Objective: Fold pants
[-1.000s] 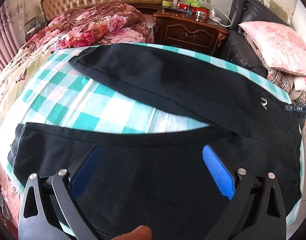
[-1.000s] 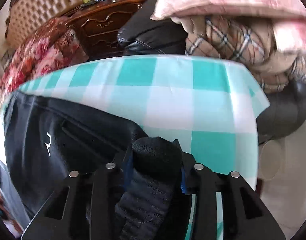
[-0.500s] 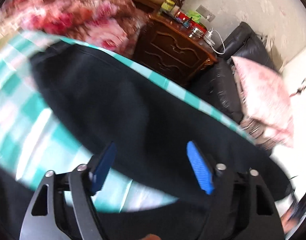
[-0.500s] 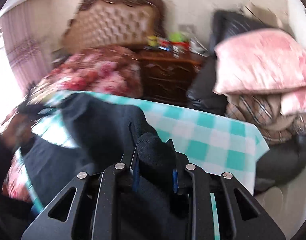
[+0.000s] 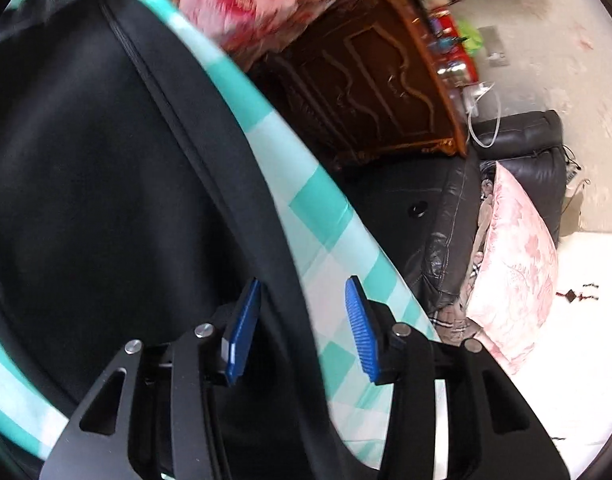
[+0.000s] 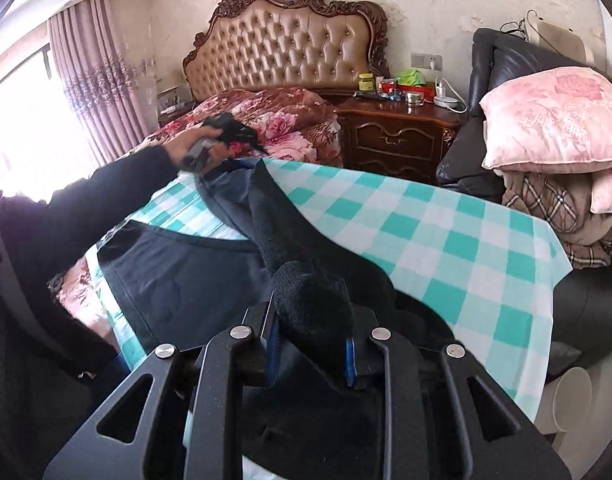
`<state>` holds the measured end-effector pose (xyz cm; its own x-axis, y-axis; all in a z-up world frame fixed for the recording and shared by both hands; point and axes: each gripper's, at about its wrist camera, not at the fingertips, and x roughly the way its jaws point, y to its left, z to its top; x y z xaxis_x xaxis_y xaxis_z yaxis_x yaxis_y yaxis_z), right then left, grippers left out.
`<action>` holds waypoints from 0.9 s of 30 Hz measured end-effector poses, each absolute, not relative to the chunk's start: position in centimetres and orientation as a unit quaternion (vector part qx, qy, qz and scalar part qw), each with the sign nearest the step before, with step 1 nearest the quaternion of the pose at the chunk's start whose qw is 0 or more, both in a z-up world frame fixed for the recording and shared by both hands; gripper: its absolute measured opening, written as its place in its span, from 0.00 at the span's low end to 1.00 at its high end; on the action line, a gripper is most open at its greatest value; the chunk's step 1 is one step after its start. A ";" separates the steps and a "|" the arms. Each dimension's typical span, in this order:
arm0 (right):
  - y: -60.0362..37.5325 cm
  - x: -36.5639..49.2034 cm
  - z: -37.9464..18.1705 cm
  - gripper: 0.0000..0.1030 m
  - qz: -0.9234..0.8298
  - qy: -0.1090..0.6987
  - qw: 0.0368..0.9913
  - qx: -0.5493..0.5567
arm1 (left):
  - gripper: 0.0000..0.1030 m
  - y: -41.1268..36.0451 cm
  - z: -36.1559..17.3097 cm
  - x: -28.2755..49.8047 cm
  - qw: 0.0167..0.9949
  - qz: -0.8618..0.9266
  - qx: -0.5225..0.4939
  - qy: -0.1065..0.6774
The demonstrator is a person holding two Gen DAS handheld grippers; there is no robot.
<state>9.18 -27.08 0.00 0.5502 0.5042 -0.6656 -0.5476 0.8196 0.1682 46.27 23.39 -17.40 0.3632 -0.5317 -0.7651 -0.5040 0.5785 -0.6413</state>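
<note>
The right gripper [image 6: 311, 354] pinched a bunched fold of the pants [image 6: 178, 276] — the left gripper [image 5: 304, 330] was closing, the pants' edge between its unpressed pads, near the checked cloth's [image 5: 318, 216] far edge.

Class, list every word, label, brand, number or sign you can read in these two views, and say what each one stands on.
None can be read.
Yellow-lidded jar on the dark carved wooden nightstand: label too small to read.
Red packets on that nightstand: blurred.
Black pants on the green-and-white checked cloth: no print visible.
</note>
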 end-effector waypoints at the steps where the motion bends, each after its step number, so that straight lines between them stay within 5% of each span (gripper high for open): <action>1: -27.0 8.9 -0.2 0.24 0.300 0.370 0.879 -0.030 | 0.39 23.2 -17.8 46.7 0.683 -0.001 -0.447 0.578; 3: -27.4 8.8 -0.7 0.24 0.296 0.376 0.877 -0.027 | 0.08 23.2 -18.3 46.7 0.681 0.023 -0.430 0.592; 9: -31.2 8.6 -3.5 0.25 0.253 0.414 0.875 0.011 | 0.08 27.3 -13.3 38.9 0.713 -0.019 -0.461 0.528; 16: -35.4 7.5 -7.6 0.28 0.194 0.460 0.861 0.099 | 0.08 30.4 -11.5 18.3 0.746 -0.037 -0.464 0.477; 22: -39.0 5.1 -11.8 0.47 0.131 0.499 0.815 0.265 | 0.08 29.2 -16.9 7.3 0.731 -0.028 -0.473 0.492; 25: -40.0 3.3 -12.3 0.75 0.099 0.498 0.794 0.333 | 0.08 29.4 -18.5 6.0 0.725 -0.022 -0.482 0.491; 27: -41.6 1.9 -12.6 0.80 0.083 0.482 0.775 0.401 | 0.08 29.3 -18.4 6.0 0.729 -0.028 -0.479 0.487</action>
